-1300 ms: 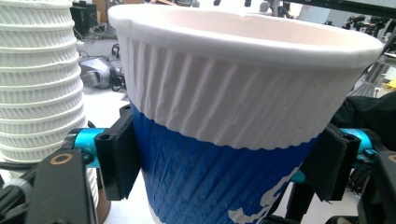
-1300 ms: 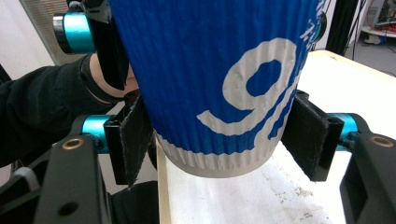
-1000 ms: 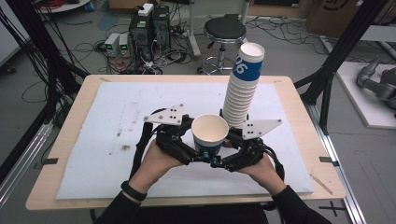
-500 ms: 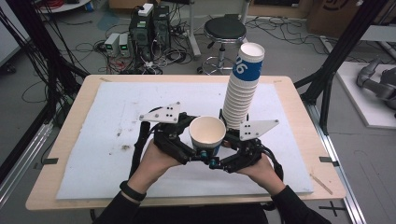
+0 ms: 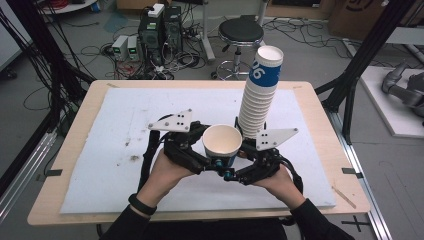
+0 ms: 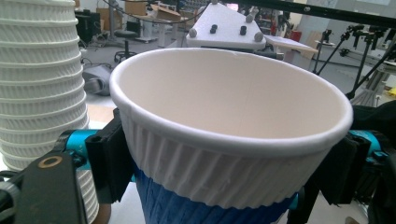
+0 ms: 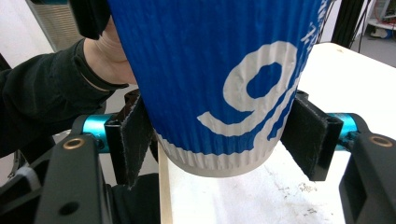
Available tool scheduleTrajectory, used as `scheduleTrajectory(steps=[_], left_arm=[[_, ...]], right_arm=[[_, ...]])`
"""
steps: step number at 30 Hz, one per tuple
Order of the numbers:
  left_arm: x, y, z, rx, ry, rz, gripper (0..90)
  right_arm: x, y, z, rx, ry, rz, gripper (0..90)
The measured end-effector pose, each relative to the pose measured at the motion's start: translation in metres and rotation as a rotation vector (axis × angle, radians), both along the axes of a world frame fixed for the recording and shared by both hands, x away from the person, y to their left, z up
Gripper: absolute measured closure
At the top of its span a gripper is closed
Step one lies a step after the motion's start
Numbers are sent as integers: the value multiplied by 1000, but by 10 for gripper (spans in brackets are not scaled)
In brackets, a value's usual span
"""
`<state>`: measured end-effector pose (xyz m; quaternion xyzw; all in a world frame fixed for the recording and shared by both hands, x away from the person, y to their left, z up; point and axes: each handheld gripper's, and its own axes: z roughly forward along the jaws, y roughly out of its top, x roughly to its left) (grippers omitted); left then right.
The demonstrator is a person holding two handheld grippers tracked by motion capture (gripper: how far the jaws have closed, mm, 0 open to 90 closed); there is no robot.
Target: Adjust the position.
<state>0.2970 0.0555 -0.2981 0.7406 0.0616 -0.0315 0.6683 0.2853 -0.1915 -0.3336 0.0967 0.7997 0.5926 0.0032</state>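
white foam board [image 5: 125, 125]; stacked cups [image 5: 259, 95] read "06"; held cup [image 7: 219, 70] reads "9".

Inventory, counted from the high view, clock directions taken from the table's middle:

- Single paper cup [image 5: 222, 145], white inside, blue and white outside: one, at about 5 o'clock
- Stack of nested paper cups [image 5: 260, 92]: one stack, at about 2 o'clock; exact cup count cannot be told, over a dozen white ribbed rims show in the left gripper view, one blue cup on top
- Handheld grippers: two, left gripper [image 5: 202, 161] and right gripper [image 5: 235, 170], at 6 and 5 o'clock
- Grey three-cornered plates: two
- Table [image 5: 100, 90]: one
- White mat [image 5: 115, 120]: one
- Round stool [image 5: 241, 32]: one, on the floor beyond 12 o'clock
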Motion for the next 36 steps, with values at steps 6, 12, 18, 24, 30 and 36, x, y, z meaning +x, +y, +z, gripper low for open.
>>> scheduleTrajectory(steps=[6, 12, 18, 24, 30, 36], left_arm=[[0, 0, 0, -7, 1, 0, 214], [1, 0, -1, -9, -3, -14, 220], [0, -2, -1, -3, -9, -16, 220], [0, -3, -2, 0, -5, -18, 219], [0, -4, -2, -2, 4, -12, 170], [0, -3, -2, -13, 13, -16, 164]], right_arm=[[0, 0, 0, 5, 3, 0, 298], [-1, -1, 2, 55, 35, -7, 209], [-3, -1, 4, 82, 40, -6, 209], [-2, -1, 4, 84, 36, -10, 263], [-2, 0, 4, 74, 32, -3, 266], [-3, 2, 2, 59, 17, -5, 267]])
